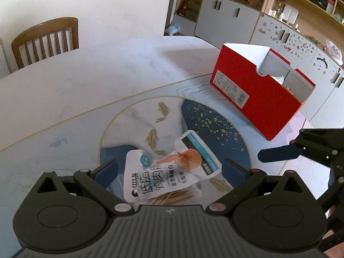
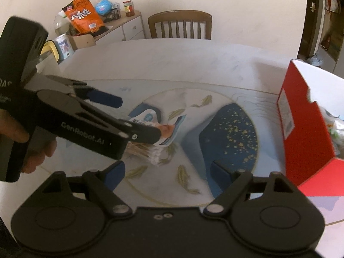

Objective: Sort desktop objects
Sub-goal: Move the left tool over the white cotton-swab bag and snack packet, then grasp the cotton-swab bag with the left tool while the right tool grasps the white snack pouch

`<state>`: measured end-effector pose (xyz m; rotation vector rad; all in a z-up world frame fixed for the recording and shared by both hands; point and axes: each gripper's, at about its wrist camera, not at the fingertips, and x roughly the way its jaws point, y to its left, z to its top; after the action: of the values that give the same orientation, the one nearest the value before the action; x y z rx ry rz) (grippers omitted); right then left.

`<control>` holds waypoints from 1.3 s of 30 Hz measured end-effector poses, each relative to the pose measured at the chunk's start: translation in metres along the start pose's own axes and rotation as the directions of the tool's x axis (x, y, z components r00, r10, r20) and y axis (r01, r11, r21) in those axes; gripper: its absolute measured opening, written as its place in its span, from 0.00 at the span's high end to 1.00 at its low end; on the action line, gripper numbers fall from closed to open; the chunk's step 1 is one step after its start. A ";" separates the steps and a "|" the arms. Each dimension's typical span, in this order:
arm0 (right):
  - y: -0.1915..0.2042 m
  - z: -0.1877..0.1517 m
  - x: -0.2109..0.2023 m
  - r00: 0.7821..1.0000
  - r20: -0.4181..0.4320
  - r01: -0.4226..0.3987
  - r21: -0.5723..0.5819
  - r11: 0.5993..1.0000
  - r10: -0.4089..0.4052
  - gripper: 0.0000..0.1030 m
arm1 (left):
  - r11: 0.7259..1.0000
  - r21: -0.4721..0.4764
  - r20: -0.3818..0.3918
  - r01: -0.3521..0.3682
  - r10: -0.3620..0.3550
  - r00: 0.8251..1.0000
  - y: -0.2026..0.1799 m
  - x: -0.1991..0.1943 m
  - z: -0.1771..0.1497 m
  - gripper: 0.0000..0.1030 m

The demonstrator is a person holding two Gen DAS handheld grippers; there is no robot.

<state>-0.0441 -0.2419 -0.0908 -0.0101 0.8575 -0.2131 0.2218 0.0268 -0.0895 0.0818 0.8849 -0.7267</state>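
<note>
A white snack pouch (image 1: 163,178) with a chicken picture lies on the fish-patterned mat (image 1: 137,120), resting on a clear pack of cotton swabs (image 1: 178,196). My left gripper (image 1: 171,171) is open and straddles the pouch, with a small gap showing at each pad. In the right wrist view the left gripper (image 2: 139,118) reaches over the pouch (image 2: 169,132) and the swab pack (image 2: 148,152). My right gripper (image 2: 168,173) is open over bare mat, nothing between its fingers. One of its blue fingers (image 1: 277,153) shows right of the pouch.
A red open-topped box (image 1: 258,99) with items inside stands at the mat's right edge, also in the right wrist view (image 2: 305,133). A wooden chair (image 2: 179,24) stands behind the white table (image 1: 86,75). A side cabinet (image 2: 129,26) holds snack bags and jars.
</note>
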 end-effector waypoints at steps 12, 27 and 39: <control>0.005 0.007 0.021 1.000 0.011 0.000 -0.002 1.000 0.000 0.20 | 0.997 -0.078 0.013 -0.004 0.005 1.000 0.026 0.003 -0.004 0.00; -0.013 0.035 0.043 1.000 0.012 -0.021 0.035 0.999 0.021 0.50 | 0.986 -0.155 0.052 -0.065 0.074 0.996 0.054 -0.023 -0.031 0.00; -0.018 0.033 0.048 0.999 -0.006 -0.047 0.067 0.997 0.048 0.94 | 0.999 -0.045 0.010 -0.031 0.032 0.999 0.025 -0.006 -0.040 0.00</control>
<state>0.0083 -0.2714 -0.1034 0.0739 0.8573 -0.1975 0.2074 0.0631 -0.1171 0.0515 0.8870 -0.6772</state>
